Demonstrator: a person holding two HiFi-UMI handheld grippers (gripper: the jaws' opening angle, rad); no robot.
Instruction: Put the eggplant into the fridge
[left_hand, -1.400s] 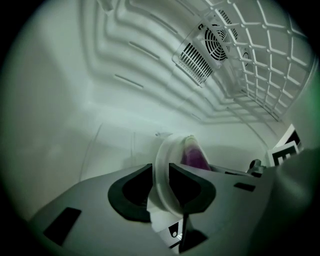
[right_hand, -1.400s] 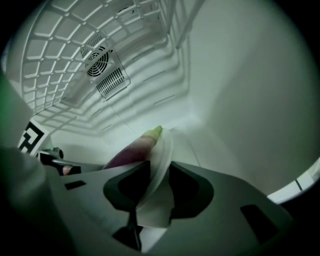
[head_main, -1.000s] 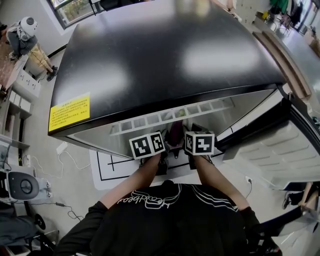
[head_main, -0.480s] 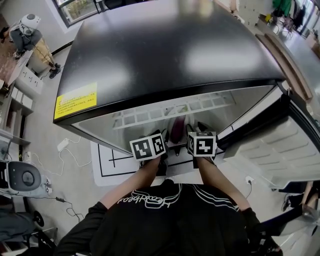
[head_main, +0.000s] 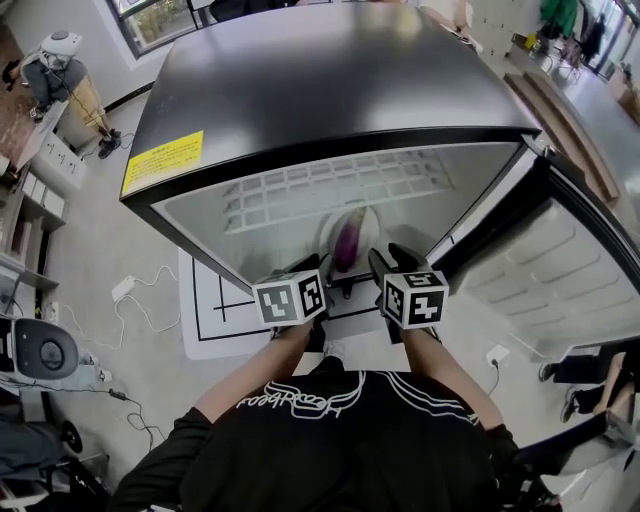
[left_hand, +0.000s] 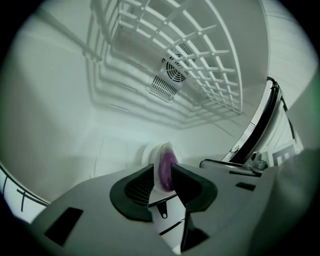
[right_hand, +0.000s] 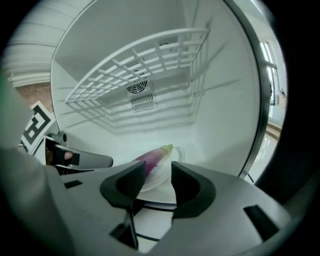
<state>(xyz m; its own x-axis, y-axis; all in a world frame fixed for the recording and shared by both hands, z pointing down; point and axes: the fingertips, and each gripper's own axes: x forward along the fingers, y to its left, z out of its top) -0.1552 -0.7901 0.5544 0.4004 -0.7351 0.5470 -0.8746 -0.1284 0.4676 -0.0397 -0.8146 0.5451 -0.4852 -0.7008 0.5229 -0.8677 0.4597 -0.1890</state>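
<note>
The purple eggplant (head_main: 347, 240) (left_hand: 166, 167) (right_hand: 152, 157) lies on a white plate (head_main: 326, 226) (right_hand: 156, 176) on the floor of the open fridge (head_main: 330, 80). My left gripper (head_main: 308, 268) (left_hand: 161, 180) hovers just in front of it, open, and the eggplant shows beyond the gap. My right gripper (head_main: 392, 262) (right_hand: 152, 182) is at the fridge mouth to the right. Its jaws have just been opening and stand open with nothing between them. Neither gripper touches the eggplant.
A white wire shelf (head_main: 330, 185) (right_hand: 135, 65) spans the fridge above the plate, with a fan vent (left_hand: 170, 75) on the back wall. The open door (head_main: 570, 270) stands at the right. A yellow label (head_main: 163, 163) marks the fridge top. A lined floor mat (head_main: 215, 320) lies below.
Both grippers have lifted and drawn back from the eggplant, which stays on the plate inside the fridge. The head view has shifted and shows more of the fridge's inside.
</note>
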